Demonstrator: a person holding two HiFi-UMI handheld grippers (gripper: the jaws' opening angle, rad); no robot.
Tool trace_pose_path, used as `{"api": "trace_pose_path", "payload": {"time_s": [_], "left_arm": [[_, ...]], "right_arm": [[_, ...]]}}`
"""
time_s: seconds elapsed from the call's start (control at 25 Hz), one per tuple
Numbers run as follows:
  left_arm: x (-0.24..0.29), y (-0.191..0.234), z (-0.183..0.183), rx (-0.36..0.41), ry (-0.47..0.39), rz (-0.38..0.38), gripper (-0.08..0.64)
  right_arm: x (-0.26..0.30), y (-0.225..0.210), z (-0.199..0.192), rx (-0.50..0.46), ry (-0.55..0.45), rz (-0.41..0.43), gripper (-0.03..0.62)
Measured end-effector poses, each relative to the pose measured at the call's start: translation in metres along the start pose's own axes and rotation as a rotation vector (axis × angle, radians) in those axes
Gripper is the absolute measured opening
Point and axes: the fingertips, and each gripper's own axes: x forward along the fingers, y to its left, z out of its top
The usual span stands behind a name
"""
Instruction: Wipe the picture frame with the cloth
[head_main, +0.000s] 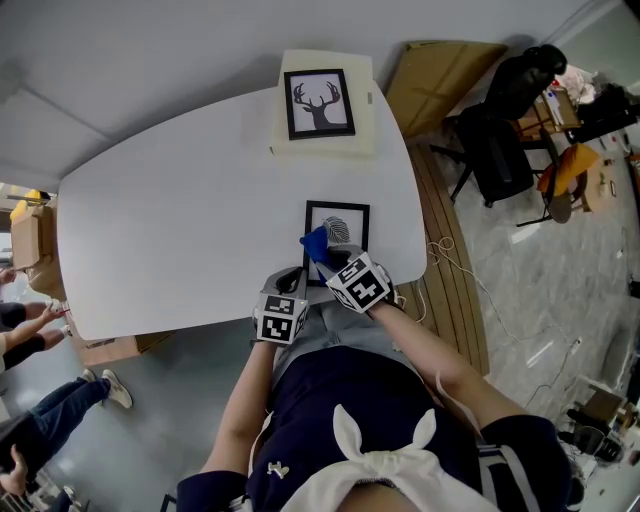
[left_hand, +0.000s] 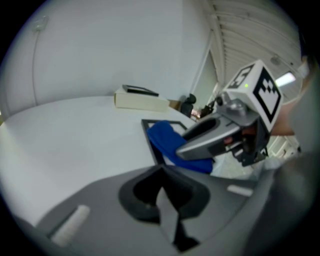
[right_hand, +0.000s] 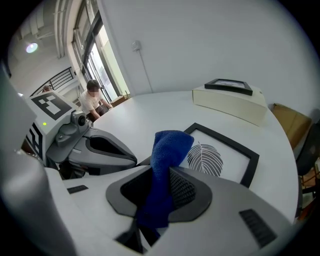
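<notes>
My right gripper (right_hand: 160, 182) clamped the cloth (right_hand: 169, 147) over the picture frame (right_hand: 222, 156), which lay flat at the table's (head_main: 180, 230) near edge, ready to wipe. My left gripper (left_hand: 162, 192), jaws together and empty, hovered alongside, presumably to steady it.

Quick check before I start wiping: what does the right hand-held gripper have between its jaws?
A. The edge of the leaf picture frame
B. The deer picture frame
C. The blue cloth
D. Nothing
C: in the right gripper view, the right hand-held gripper has its jaws closed on the blue cloth, which sticks up in front of the leaf picture frame lying on the table.
</notes>
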Motion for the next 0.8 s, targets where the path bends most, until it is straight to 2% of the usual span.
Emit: {"api": "trace_pose_path", "payload": {"time_s": [0.2, 0.4, 0.8], "left_arm": [[0.000, 0.000, -0.001, -0.002, -0.003, -0.002, 0.003], [-0.001, 0.000, -0.001, -0.010, -0.005, -0.001, 0.003], [-0.001, 0.000, 0.000, -0.002, -0.009, 0.009, 0.003]], "right_arm": [[0.002, 0.012, -0.002, -0.024, 0.013, 0.024, 0.087], [0.004, 0.030, -0.004, -0.047, 0.039, 0.085, 0.087], [0.001, 0.037, -0.009, -0.047, 0.066, 0.108, 0.087]]}}
